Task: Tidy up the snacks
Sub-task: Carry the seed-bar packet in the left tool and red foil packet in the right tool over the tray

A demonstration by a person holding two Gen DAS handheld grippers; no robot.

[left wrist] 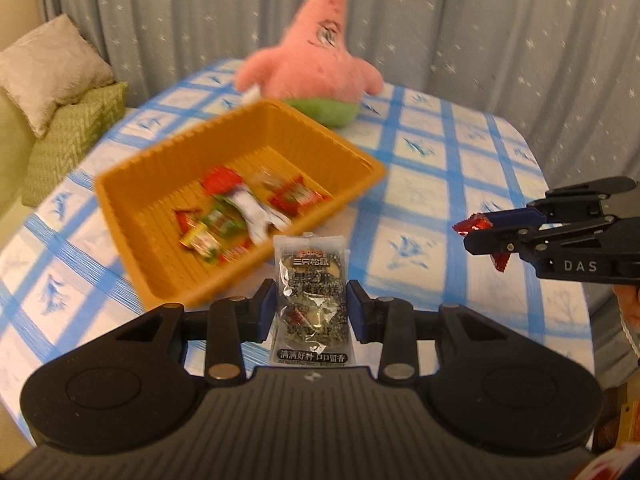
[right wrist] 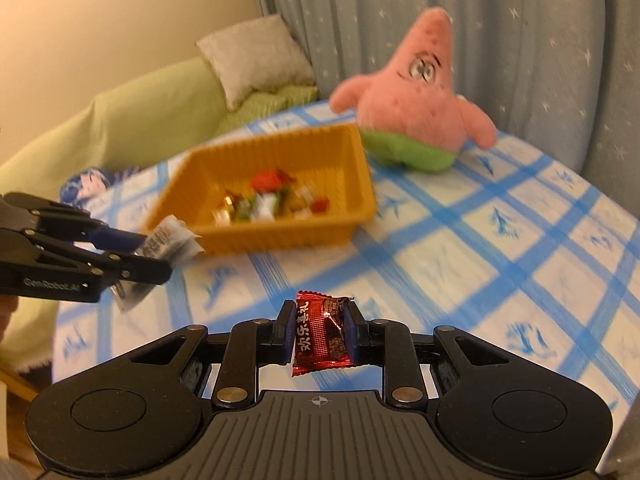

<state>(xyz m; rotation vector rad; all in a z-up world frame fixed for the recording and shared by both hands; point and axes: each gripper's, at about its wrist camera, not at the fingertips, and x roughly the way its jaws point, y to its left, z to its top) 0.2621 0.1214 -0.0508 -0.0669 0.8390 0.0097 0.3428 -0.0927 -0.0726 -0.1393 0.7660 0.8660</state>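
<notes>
An orange basket [left wrist: 160, 184] [right wrist: 280, 236] stands on the blue checked tablecloth and holds several small snack packets [left wrist: 236, 216] [right wrist: 272, 200]. My left gripper [left wrist: 311, 304] is shut on a clear black-and-grey snack packet [left wrist: 312, 296], held just in front of the basket's near wall. It also shows at the left of the right wrist view [right wrist: 160, 256]. My right gripper [right wrist: 320, 328] is shut on a red snack packet [right wrist: 320, 332], held above the cloth to the right of the basket. It also shows in the left wrist view [left wrist: 476, 232].
A pink plush star toy [left wrist: 316, 60] [right wrist: 420, 112] sits behind the basket at the table's far edge. A green sofa with cushions [left wrist: 60, 92] [right wrist: 132, 120] stands to the left. Grey star-patterned curtains [left wrist: 480, 40] hang behind. Bare tablecloth [left wrist: 440, 160] lies right of the basket.
</notes>
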